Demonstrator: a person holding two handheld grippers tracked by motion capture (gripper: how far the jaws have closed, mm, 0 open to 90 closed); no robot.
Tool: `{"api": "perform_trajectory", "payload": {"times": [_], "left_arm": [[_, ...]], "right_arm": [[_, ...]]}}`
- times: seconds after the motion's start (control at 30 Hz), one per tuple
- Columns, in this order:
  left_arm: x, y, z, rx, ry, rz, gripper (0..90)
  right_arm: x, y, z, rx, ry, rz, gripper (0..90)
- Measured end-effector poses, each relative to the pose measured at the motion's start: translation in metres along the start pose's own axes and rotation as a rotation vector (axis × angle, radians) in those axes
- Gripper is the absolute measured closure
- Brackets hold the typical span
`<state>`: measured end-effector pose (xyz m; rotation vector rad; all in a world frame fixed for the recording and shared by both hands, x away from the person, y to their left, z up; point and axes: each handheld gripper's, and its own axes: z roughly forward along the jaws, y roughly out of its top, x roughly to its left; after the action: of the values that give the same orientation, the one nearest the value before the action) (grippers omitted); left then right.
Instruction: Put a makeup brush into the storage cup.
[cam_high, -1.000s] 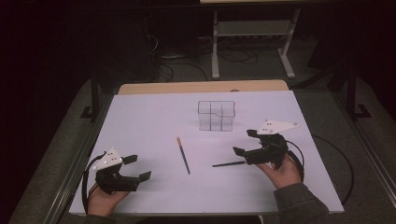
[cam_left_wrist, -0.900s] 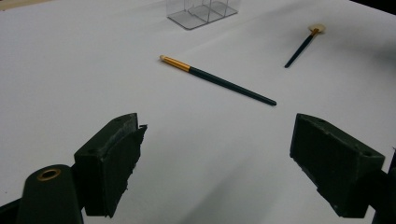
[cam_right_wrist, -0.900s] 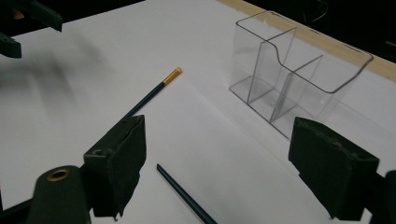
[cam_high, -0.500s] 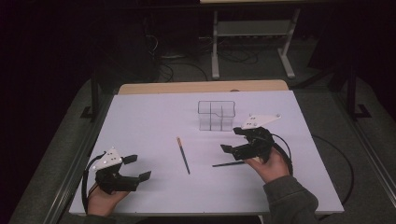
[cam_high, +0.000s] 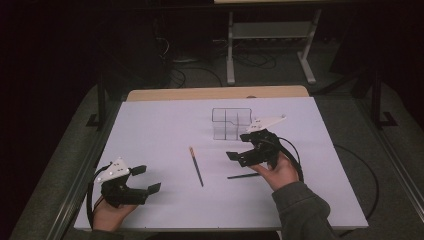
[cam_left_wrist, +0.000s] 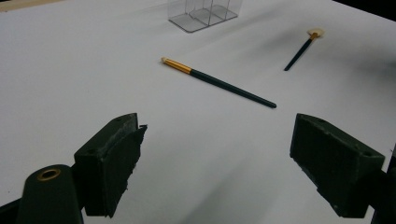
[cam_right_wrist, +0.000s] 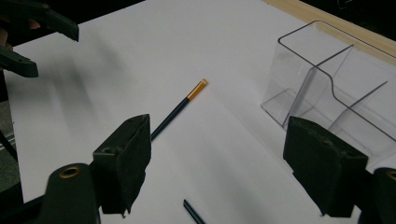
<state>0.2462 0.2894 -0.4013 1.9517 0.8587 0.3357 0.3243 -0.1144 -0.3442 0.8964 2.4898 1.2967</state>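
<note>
Two slim dark-handled brushes are seen flat on the white table (cam_high: 150, 130): gold-ferruled brush (cam_high: 196, 166) mid-table, fan brush (cam_high: 243, 175) just beside the right gripper (cam_high: 238, 157), untouched. Right jaws, just closing slightly, are spread wide, empty. Left gripper (cam_high: 147, 179) likewise wide, empty. Clear plastic divided organizer (cam_high: 229, 124) stands behind, unobstructed.

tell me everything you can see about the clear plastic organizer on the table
The clear organizer is a see-through, hard-plastic-looking box with an open top and thin inner walls that split it into several compartments; its rear section stands taller than the front one. It looks empty. It stands upright on the white table top, toward the far edge and a little right of centre. Nothing touches it: the gold-banded brush lies apart in front of it, and the right gripper, jaws open, hovers just beside it.
</note>
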Motion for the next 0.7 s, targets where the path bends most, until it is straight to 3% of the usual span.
{"api": "perform_trajectory", "payload": {"times": [0.7], "left_arm": [[0.0,0.0,-0.002,0.001,0.001,-0.006,15.6]], "right_arm": [[0.004,0.024,0.03,0.084,0.012,0.054,27.0]]}}
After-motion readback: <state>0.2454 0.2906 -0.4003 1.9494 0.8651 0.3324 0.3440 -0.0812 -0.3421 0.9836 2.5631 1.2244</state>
